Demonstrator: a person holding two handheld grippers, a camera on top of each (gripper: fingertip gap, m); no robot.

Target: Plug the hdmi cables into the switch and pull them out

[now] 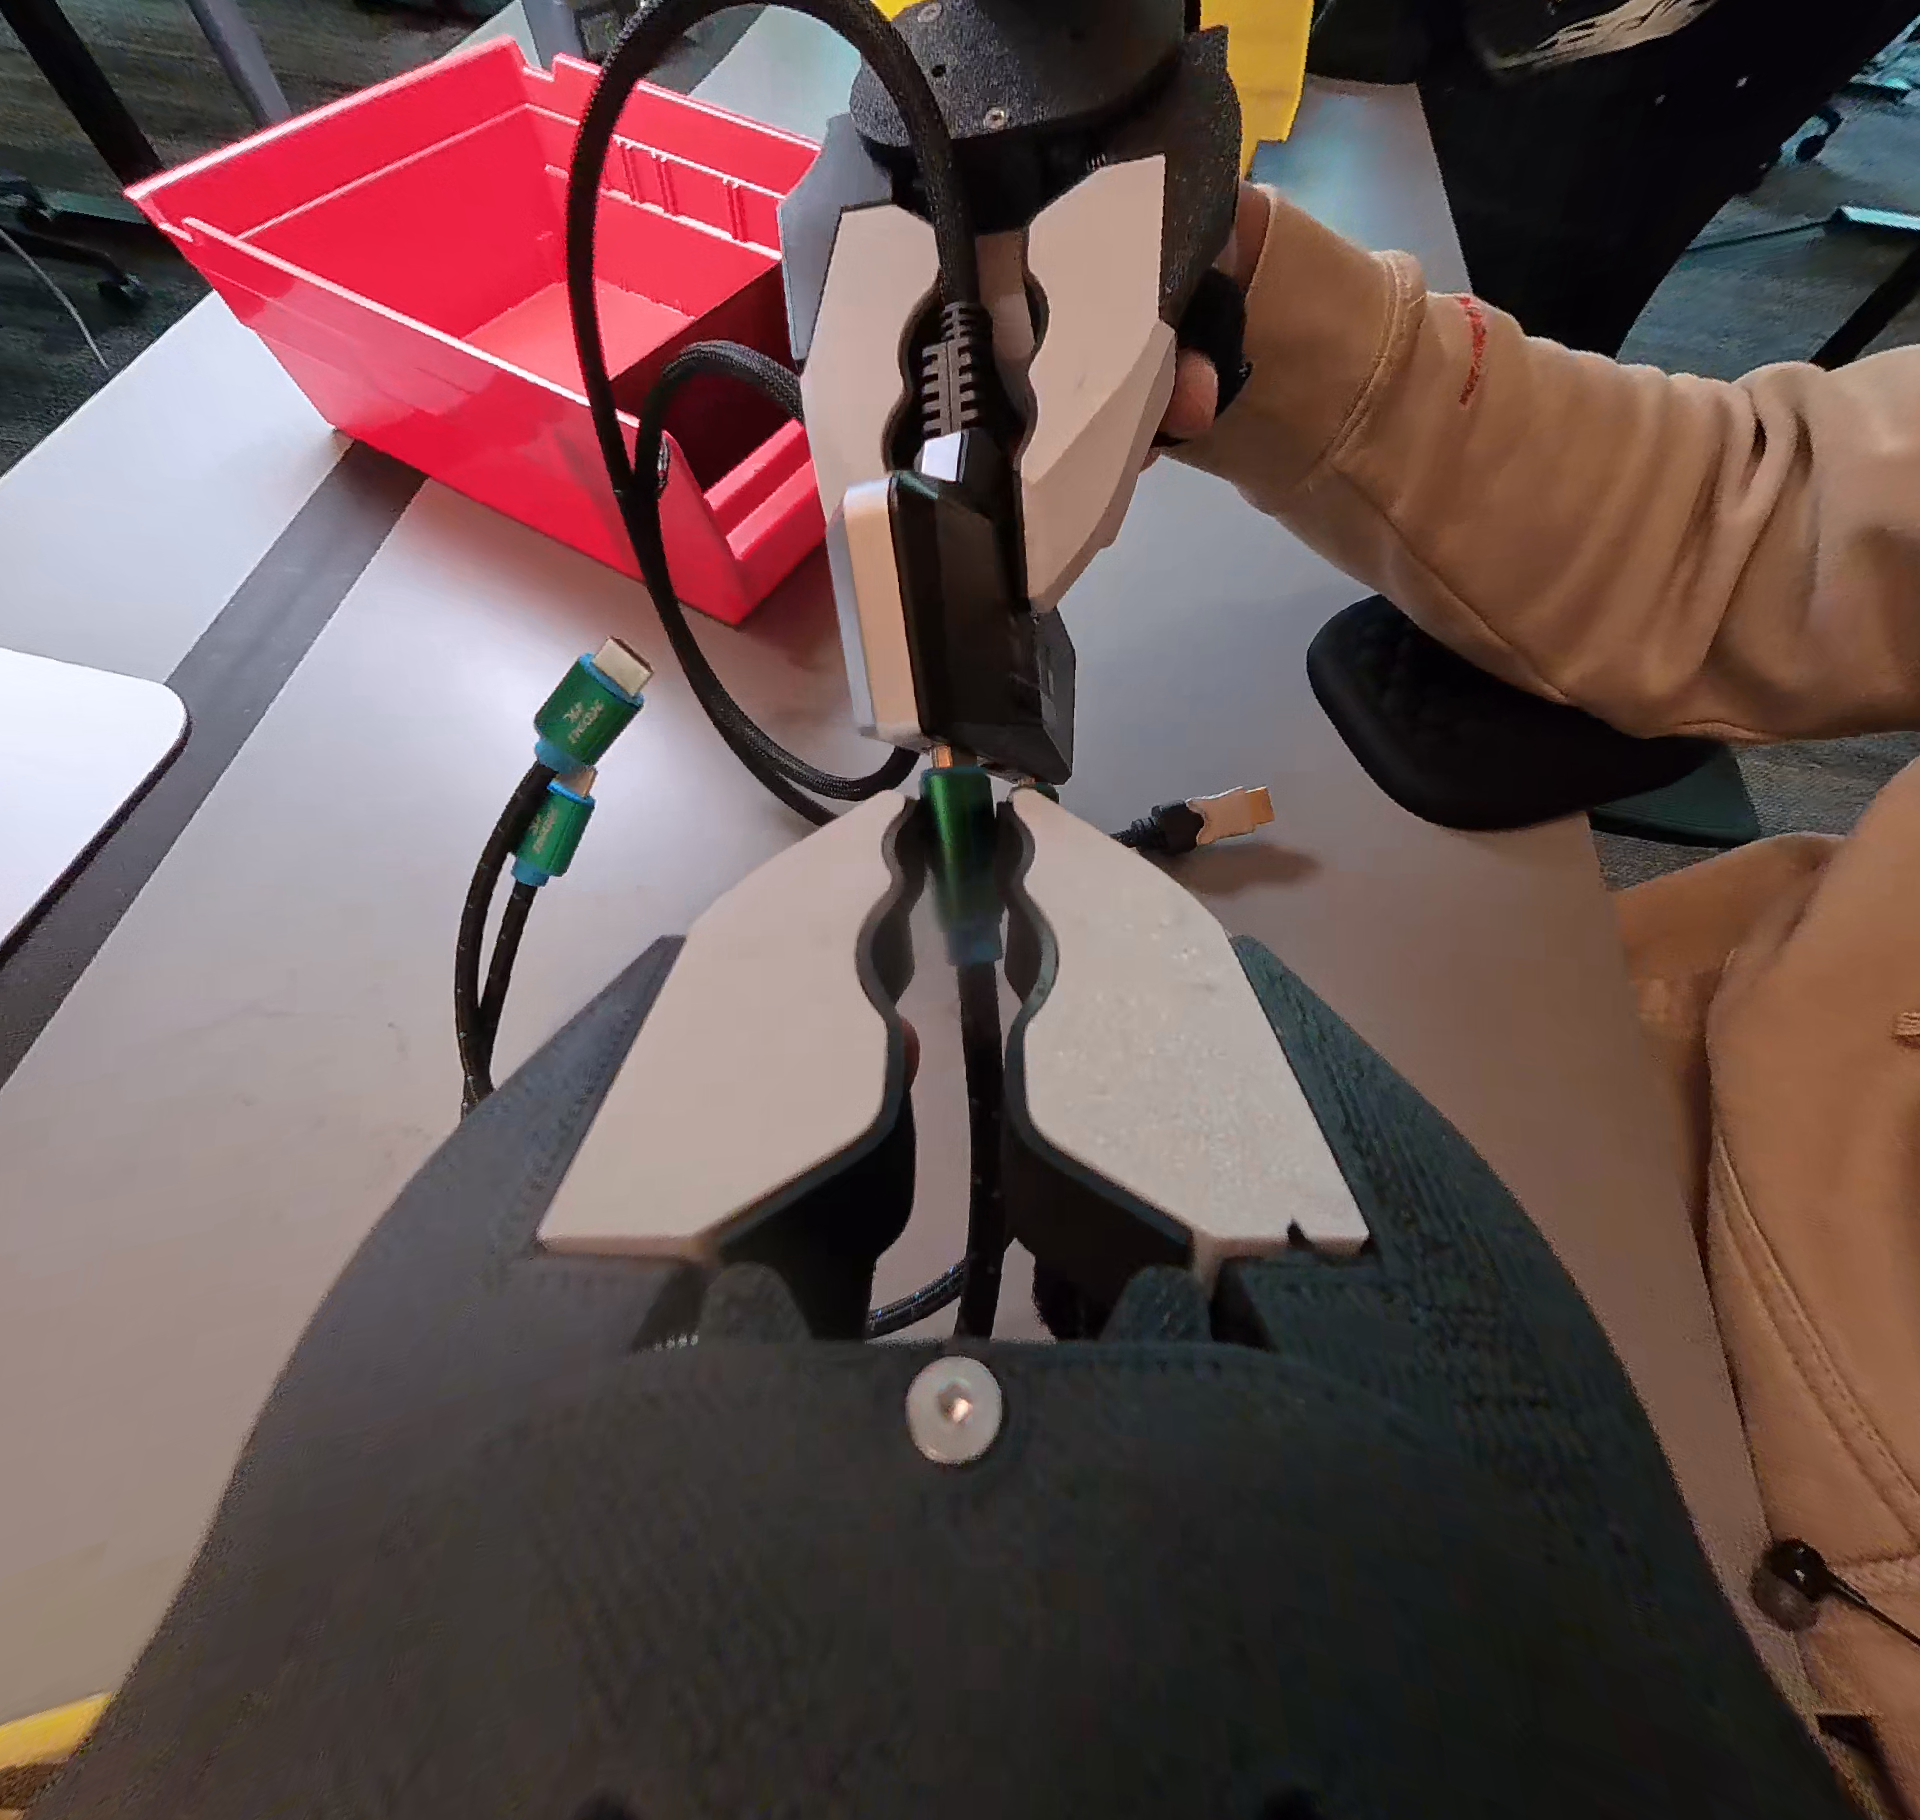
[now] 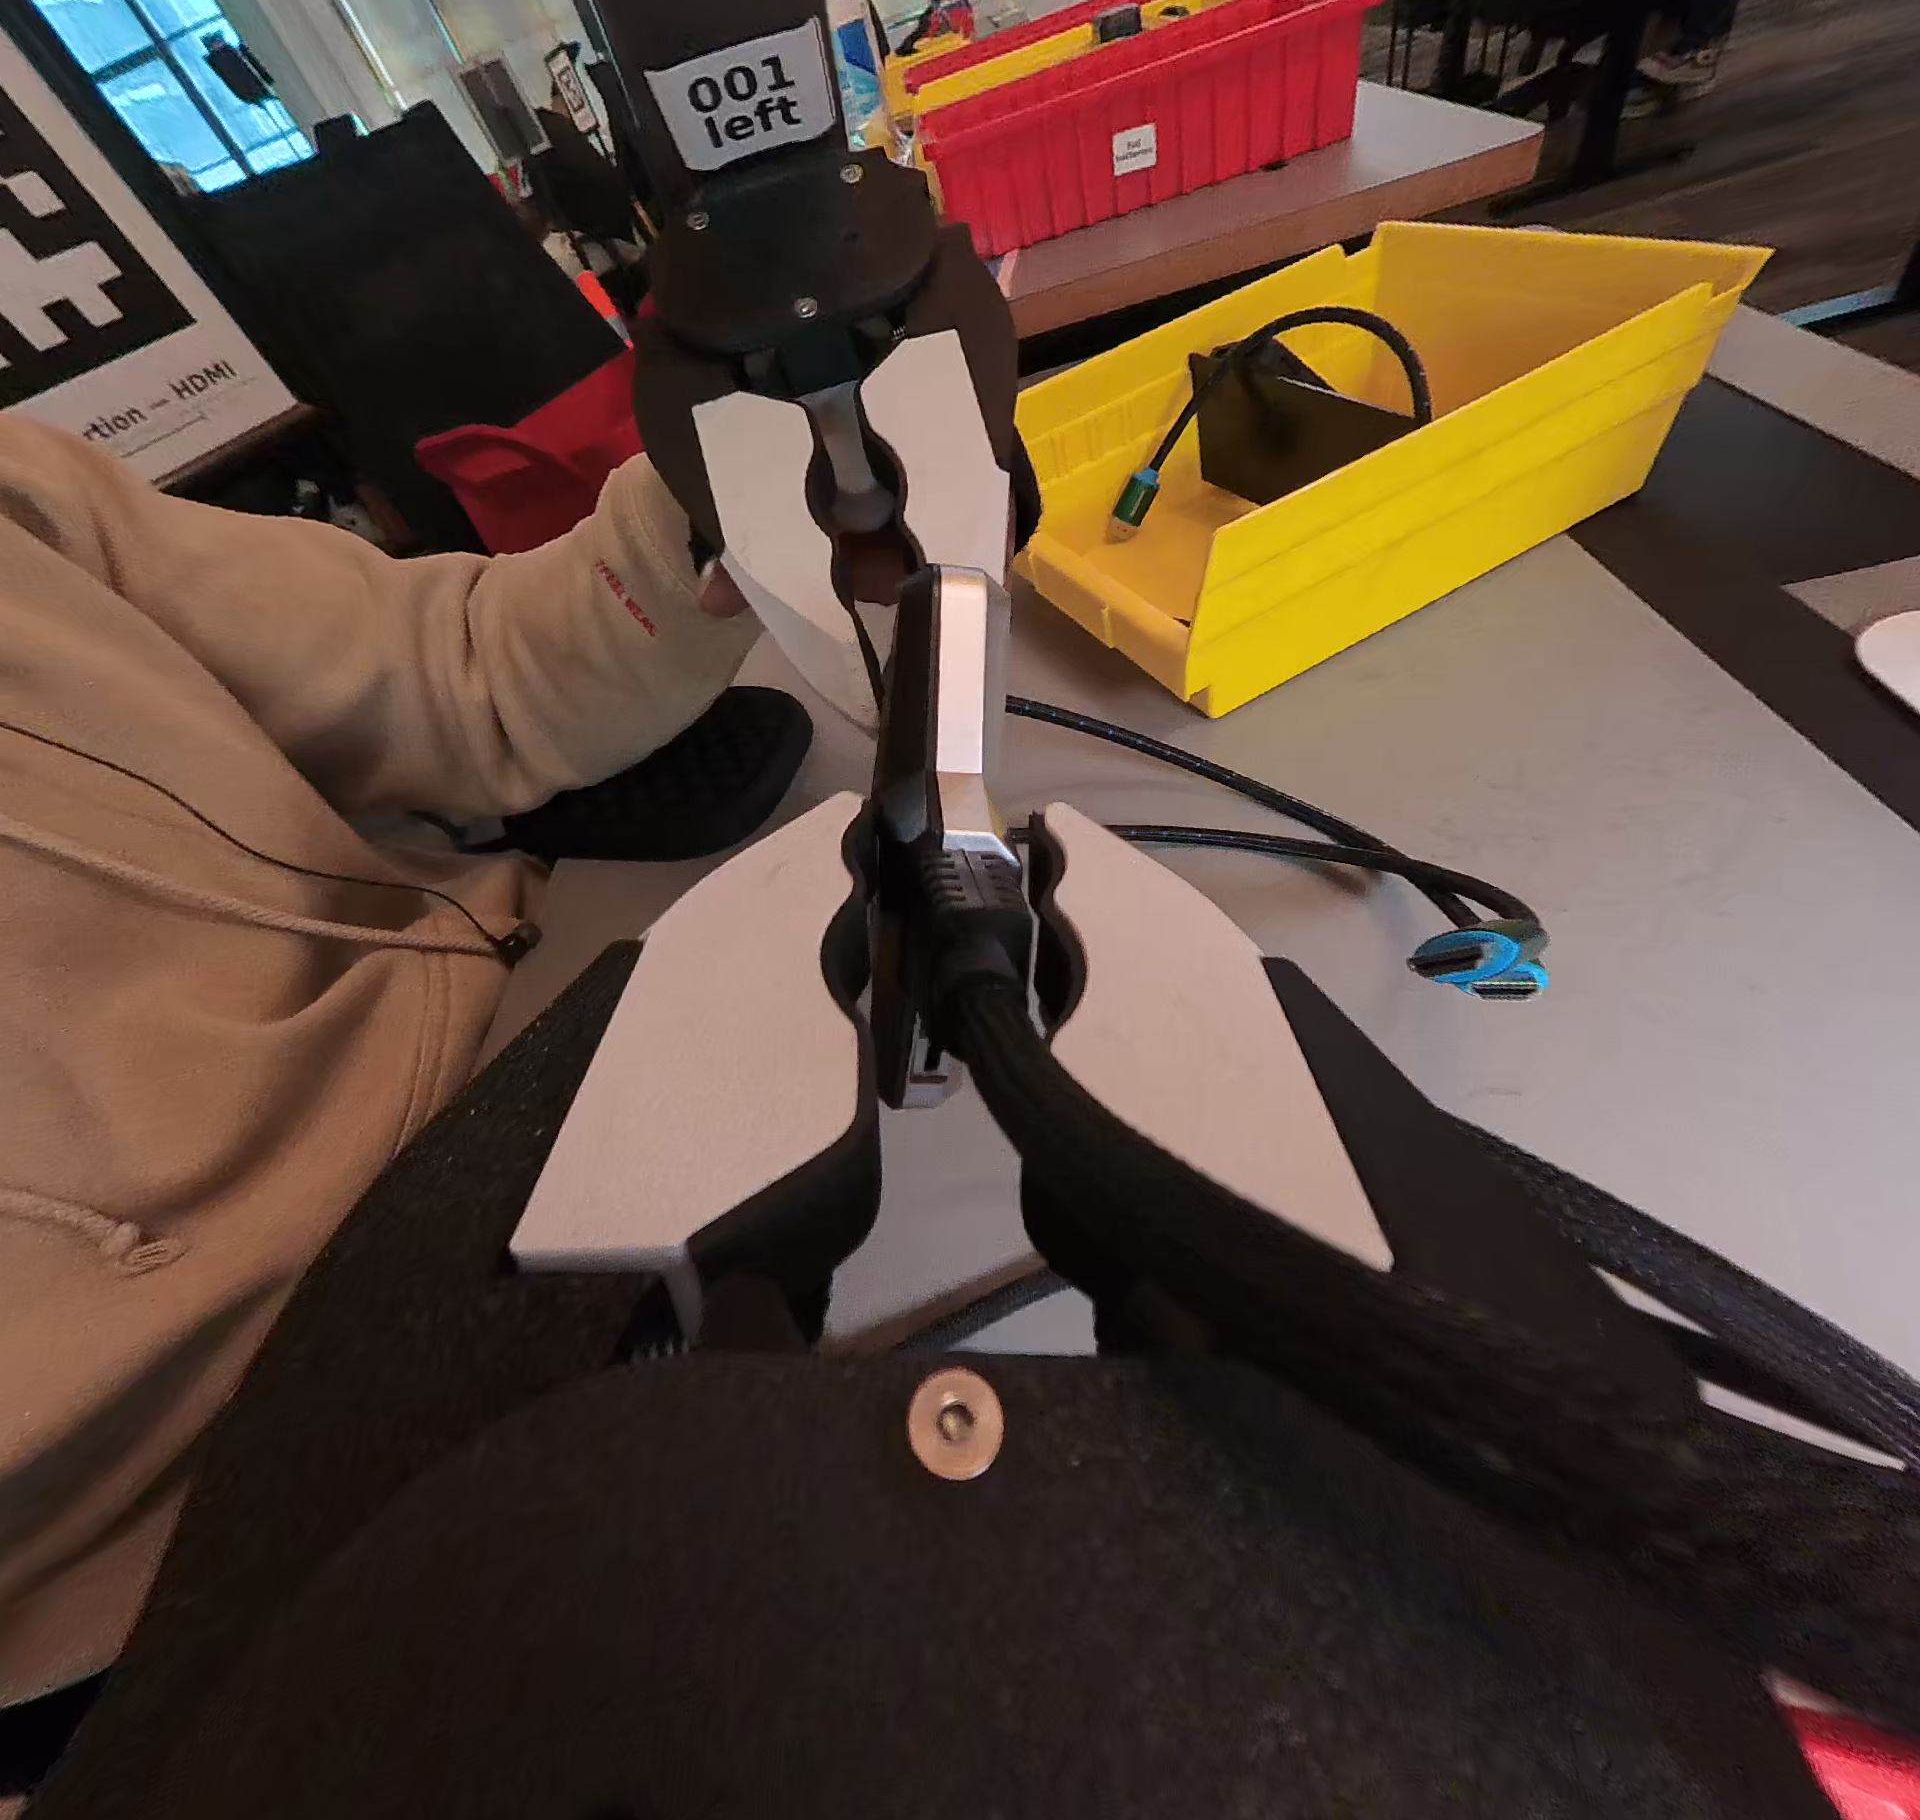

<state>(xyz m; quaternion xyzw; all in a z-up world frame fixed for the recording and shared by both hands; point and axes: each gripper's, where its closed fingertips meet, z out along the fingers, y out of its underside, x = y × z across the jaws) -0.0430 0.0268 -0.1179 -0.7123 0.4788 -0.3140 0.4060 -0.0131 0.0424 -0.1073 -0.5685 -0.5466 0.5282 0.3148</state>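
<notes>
In the middle of the left wrist picture, the left gripper (image 1: 961, 814) is closed tight on a shiny green cable plug (image 1: 958, 825). The plug's tip touches the small black and silver switch box (image 1: 951, 617). The right gripper (image 2: 951, 835) is squeezed shut on that box, up above the grey table (image 1: 312, 887).

red bin (image 1: 457, 316), yellow bin (image 2: 1455, 482), grey table (image 1: 260, 887)
</notes>
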